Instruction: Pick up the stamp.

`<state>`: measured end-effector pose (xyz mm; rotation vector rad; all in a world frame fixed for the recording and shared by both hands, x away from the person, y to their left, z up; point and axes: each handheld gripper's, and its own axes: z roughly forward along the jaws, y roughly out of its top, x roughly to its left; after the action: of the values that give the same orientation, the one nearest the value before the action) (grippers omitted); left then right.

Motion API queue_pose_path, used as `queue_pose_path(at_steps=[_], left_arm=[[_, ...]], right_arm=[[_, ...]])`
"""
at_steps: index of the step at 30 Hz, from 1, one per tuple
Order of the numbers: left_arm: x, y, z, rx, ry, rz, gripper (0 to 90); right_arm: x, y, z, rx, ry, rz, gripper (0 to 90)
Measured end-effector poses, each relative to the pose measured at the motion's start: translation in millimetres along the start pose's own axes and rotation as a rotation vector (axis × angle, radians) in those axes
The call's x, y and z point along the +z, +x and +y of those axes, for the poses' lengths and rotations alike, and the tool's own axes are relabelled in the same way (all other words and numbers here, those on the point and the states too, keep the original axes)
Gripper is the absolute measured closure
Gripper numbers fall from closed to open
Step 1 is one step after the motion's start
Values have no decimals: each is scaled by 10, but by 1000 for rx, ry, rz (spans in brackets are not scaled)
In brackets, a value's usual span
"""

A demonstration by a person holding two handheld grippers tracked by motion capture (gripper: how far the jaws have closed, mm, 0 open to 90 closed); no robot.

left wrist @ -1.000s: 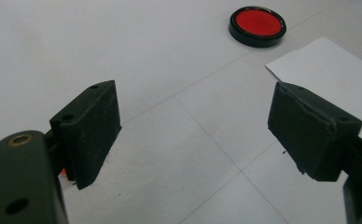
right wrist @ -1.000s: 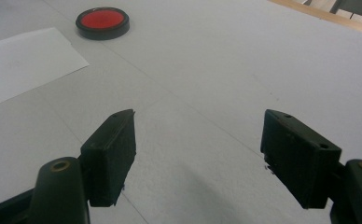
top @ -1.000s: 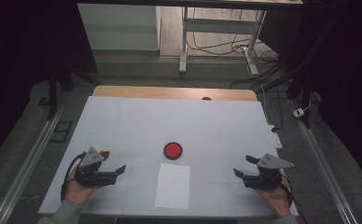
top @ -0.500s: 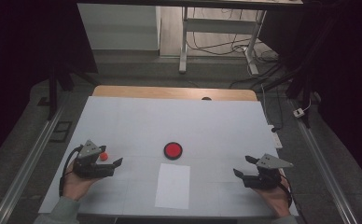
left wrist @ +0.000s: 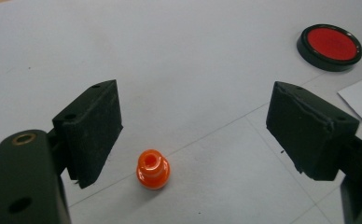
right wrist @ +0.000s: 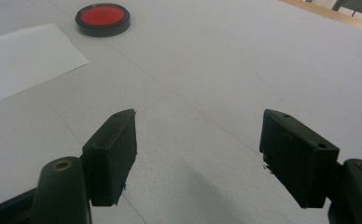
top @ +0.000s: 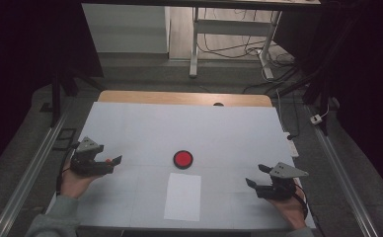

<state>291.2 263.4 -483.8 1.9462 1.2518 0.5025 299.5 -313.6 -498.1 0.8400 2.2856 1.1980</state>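
The left gripper is hovering low over the left part of the white-covered counter, held in the person's left hand. Its fingers are standing wide apart and gripping nothing. In the left gripper view, a small orange plastic cap with a hollow top is standing upright on the counter between the two fingers, nearer to the finger on the left of that view and touching neither one.

The right gripper is resting near the right front corner of the counter, in the person's right hand. Its fingers are also spread wide and are holding nothing, with bare counter surface lying between them.

A round red disc with a black rim is lying flat near the middle of the counter, well apart from both grippers. Just in front of it, toward the person, a plain white rectangular sheet of paper is lying flat, close to the disc but not touching it.
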Motion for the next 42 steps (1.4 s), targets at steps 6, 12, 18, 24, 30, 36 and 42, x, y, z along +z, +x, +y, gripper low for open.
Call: queue_pose_path(at_steps=[6,12,18,24,30,36,42], left_arm=[[38,62,-48,-3,12,25,188],[117,116,-118,5,40,53,196],[161,154,-175,0,45,64,212],[231,185,-256,12,64,81,247],[278,197,-289,26,72,70,311],[295,207,-305,27,81,62,403],[305,217,-312,22,84,50,481]], right_arm=[[6,-2,-4,1,0,0,272],[3,-1,-1,0,5,1,273],[6,4,-9,1,8,3,274],[5,10,-13,0,15,0,275],[7,3,-25,3,13,0,276],[4,6,-29,-1,13,-5,279],[4,6,-31,1,10,-5,280]])
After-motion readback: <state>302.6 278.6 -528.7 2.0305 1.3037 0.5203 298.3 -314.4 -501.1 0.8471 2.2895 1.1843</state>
